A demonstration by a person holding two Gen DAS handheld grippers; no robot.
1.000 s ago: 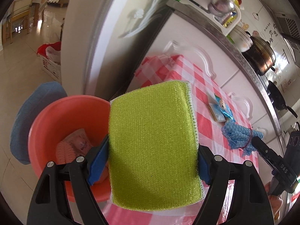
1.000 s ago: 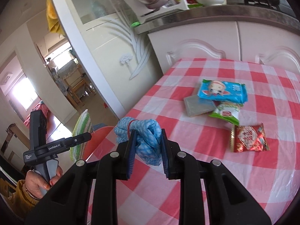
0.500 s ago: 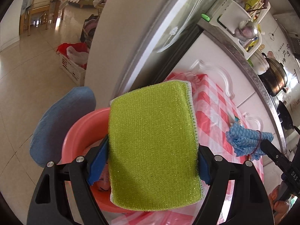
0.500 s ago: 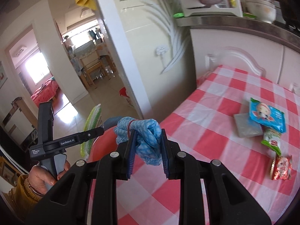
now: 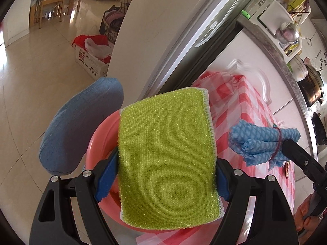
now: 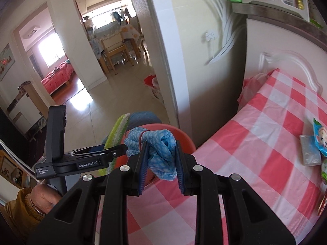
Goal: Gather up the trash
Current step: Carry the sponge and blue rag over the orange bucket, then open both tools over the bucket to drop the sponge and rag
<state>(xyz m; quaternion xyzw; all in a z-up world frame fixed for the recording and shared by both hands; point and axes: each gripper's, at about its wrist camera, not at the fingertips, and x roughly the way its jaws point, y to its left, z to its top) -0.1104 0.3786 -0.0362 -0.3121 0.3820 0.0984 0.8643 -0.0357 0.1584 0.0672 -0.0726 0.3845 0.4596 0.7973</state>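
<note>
Lime-green and coarse-knit, the scrubbing pad (image 5: 167,155) fills the left gripper (image 5: 163,175), whose blue pads (image 5: 107,175) stand wide apart and press on its two side edges. It hangs over the coral plastic basin (image 5: 98,140), which sits off the corner of the red-and-white checked tablecloth (image 6: 271,134), just beside a blue cushion (image 5: 81,128). The right gripper (image 6: 161,163) pinches a bundled blue cloth (image 6: 159,149) tied with a red band, its jaws drawn close together on it, near the basin's rim. Something pale lies inside the basin, probably a wrapper, mostly hidden. Snack packets (image 6: 319,140) lie on the table, well apart.
</note>
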